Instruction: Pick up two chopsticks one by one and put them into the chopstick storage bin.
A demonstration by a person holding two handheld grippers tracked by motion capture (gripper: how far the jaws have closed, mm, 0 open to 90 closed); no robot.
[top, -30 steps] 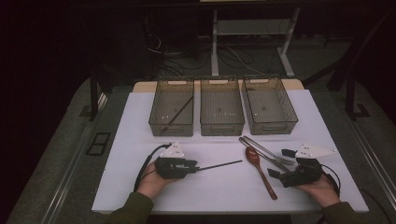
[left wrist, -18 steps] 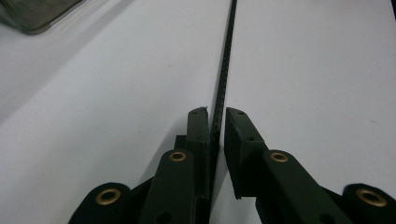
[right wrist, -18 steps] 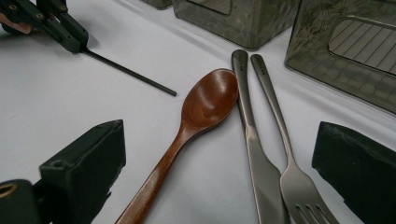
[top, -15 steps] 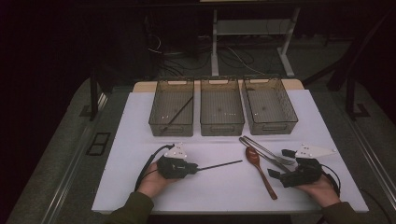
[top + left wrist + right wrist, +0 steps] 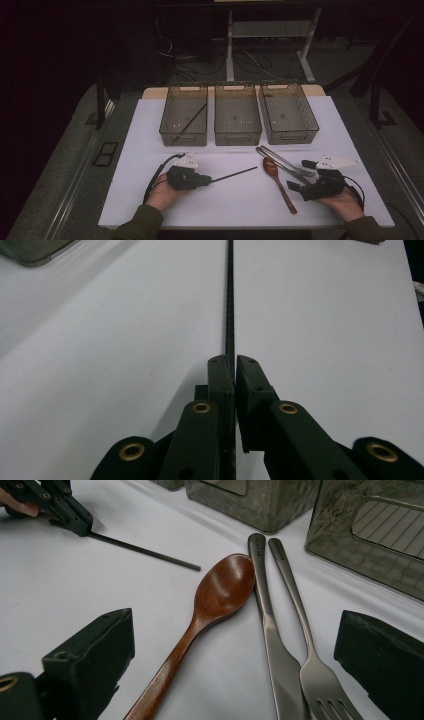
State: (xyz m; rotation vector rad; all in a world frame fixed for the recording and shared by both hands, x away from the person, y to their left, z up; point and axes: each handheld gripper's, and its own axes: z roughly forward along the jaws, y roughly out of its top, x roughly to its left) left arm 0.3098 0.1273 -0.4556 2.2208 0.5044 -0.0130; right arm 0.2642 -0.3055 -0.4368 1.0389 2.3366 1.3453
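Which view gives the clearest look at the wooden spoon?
The right gripper view: the wooden spoon lies close up on the white table, its brown bowl beside the knife and fork, its handle running out at the bottom edge. The high view shows the whole spoon, but small and dark.

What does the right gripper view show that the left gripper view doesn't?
Right gripper view adds: wooden spoon, knife and fork lying side by side ahead of the open right claw, plus the bins behind them.
Left gripper view adds: a close-up of the left claw, which has just been closing, shut on the black stick; a row of tiny dots runs along the stick.
Shared: black stick, left claw gripping its end, white table.
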